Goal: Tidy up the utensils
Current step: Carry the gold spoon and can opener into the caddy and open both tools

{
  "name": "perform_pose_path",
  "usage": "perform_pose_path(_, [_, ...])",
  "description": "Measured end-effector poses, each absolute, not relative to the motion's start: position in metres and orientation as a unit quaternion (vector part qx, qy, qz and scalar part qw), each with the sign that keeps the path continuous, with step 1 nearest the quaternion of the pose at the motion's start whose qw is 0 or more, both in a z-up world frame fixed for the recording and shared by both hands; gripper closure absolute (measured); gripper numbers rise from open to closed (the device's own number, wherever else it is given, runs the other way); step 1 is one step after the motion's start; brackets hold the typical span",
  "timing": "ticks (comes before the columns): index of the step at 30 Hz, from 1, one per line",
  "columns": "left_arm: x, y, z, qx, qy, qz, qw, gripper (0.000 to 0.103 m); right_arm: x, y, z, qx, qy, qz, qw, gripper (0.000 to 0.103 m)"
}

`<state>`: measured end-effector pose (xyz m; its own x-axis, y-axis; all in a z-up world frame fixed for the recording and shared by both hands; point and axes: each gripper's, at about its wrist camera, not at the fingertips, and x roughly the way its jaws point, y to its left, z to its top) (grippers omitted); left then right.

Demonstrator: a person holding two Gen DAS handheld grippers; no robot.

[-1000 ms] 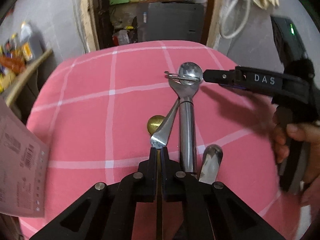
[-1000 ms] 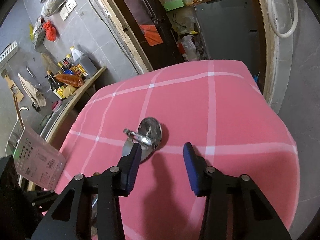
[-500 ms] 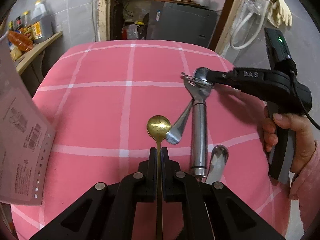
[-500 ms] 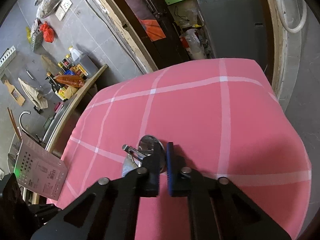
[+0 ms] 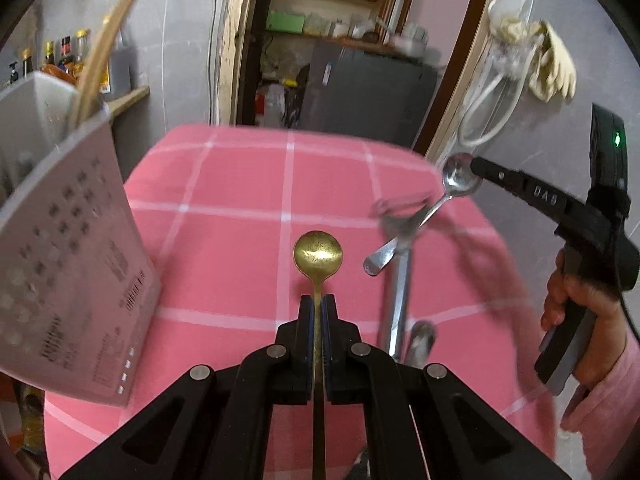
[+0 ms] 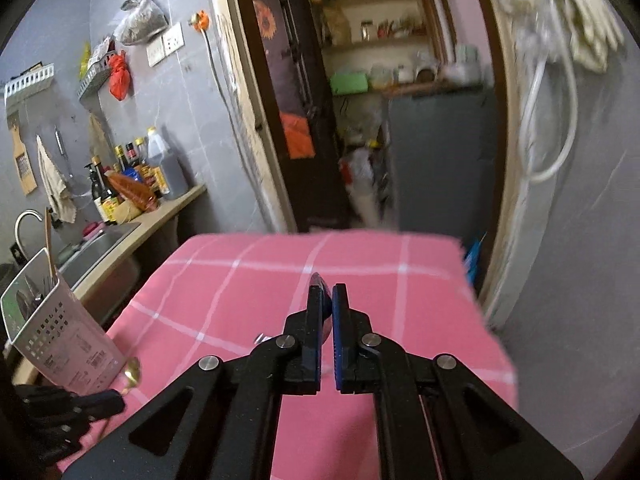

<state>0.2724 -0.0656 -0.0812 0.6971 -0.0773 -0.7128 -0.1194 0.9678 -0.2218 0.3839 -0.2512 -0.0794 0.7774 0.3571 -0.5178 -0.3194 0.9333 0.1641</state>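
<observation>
- The left gripper [image 5: 318, 312] is clamped on the thin stem of a gold spoon [image 5: 318, 256], whose round bowl stands just ahead of the pad tips, above the pink checked tablecloth [image 5: 240, 208].
- The right gripper [image 6: 327, 300] has just closed and now pinches the bowl of a silver spoon [image 5: 460, 178]; from its own camera only a sliver of that bowl [image 6: 319, 280] shows above the pads, the rest hidden behind them.
- In the left wrist view the silver spoon hangs from the right gripper [image 5: 474, 168], handle slanting down toward the left gripper.
- A hand [image 5: 576, 312] in a pink sleeve holds the right gripper's handle, partly cut off at the frame edge.
- Below the silver spoon, a steel tool [image 5: 400, 280] with a long shaft lies on the cloth, blurred; its type is hard to tell.
- A perforated grey utensil holder [image 5: 68, 240] stands left of the left gripper, holding a pale wooden utensil [image 5: 96, 52].
</observation>
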Motion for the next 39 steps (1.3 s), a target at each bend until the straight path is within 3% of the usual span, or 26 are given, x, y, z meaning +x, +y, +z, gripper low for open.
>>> perform_pose_path(20, [0.224,-0.015,0.023,-0.201,0.25,-0.049,0.946,0.099,0.301,-0.213,0.059,0.001,0.178,0.183,0.967,0.099])
perform_pose_path(29, [0.207,0.051,0.059,-0.209,0.192,-0.027,0.959,0.099,0.267,-0.152,0.081,-0.007,0.157,0.217,0.964,0.099])
perform_pose_path(39, [0.216,0.11,0.052,-0.248,0.158,-0.016,0.956,0.099,0.239,-0.088,0.087,-0.049,0.14,0.223,0.964,0.099])
